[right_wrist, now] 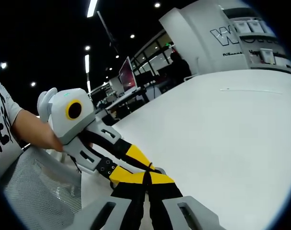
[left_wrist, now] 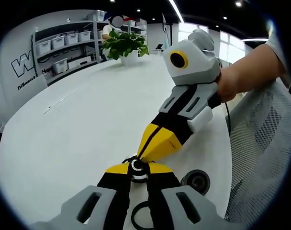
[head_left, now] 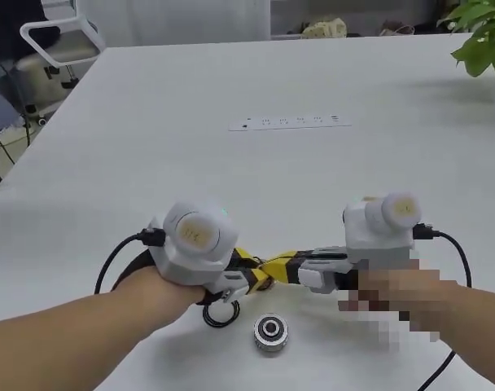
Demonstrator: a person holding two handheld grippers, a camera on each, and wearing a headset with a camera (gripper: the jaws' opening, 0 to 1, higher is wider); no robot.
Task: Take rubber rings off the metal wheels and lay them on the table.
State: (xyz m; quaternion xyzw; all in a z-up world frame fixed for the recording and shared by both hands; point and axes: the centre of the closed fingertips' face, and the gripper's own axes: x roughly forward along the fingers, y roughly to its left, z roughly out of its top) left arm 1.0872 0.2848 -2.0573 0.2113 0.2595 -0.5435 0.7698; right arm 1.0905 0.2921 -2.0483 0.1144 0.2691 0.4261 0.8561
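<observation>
Bench (head_left: 231,155) surface is wide, white and smooth, so whatever we drop can roll well away. Above its near side the left gripper (head_left: 256,275) is clamped on a small metal wheel (left_wrist: 139,174). The right gripper (left_wrist: 146,154) meets it tip to tip, jaws pressed together at the wheel's rim. It is apparently nipping the rubber ring (left_wrist: 136,164) there, though we cannot make out the bite itself.

We judge the main risk to be an off-axis pull that twists the wheel out of the left grip, dropping it near the bare wheel (head_left: 270,331) lying below. A shallow pinch may slip, or the stretched ring may snap free and flick off. A loose ring (head_left: 219,314) lies just beside our left hand, where the cable (head_left: 117,252) could drag it.
</observation>
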